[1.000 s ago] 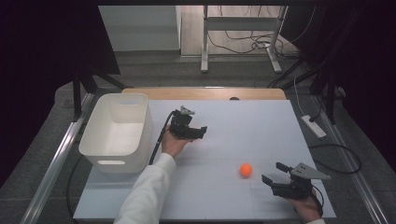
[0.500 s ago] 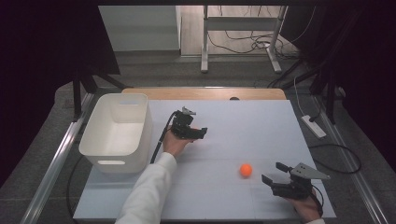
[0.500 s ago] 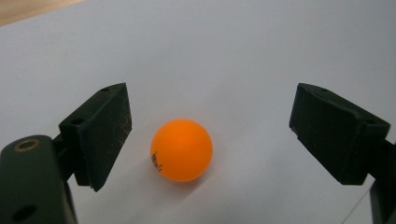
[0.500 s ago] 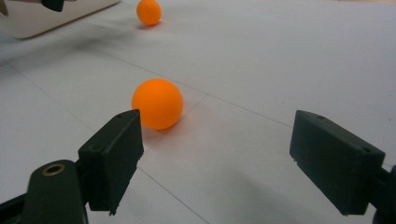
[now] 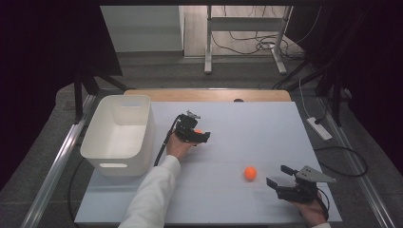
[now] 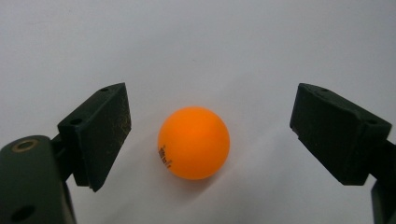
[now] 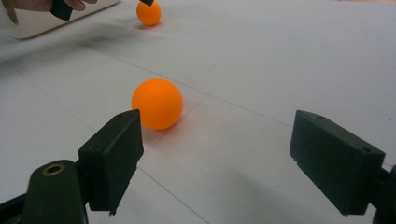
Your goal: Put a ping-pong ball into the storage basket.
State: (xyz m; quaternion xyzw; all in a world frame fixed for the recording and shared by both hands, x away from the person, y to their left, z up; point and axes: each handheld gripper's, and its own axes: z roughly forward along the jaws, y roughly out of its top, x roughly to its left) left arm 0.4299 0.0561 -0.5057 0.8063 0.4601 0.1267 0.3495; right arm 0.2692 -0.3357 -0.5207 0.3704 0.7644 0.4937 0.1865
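Lighting/quality record. High view: table [image 5: 285, 128] was evenly lit from above, pale blue-white; surroundings left & right fell to near-black. Floor behind was mid-bright. White bin [image 5: 119, 137] read bright, w/ slight highlight on rim. Shadows on table soft & short. Picture soft overall, low detail, mild compression.

Left gripper view: orange ball [image 6: 194, 142] was sharp, print legible-ish; soft highlight on top, faint shadow beneath it. Backgd surface smooth grey, darker toward lower corners. Near jaw edges slightly blurred.

Right gripper view: nearer ball [image 7: 157, 103] in focus, soft shadow toward the camera; far ball [image 7: 149, 13] & hand [image 7: 42, 4] softer. No hard glare.
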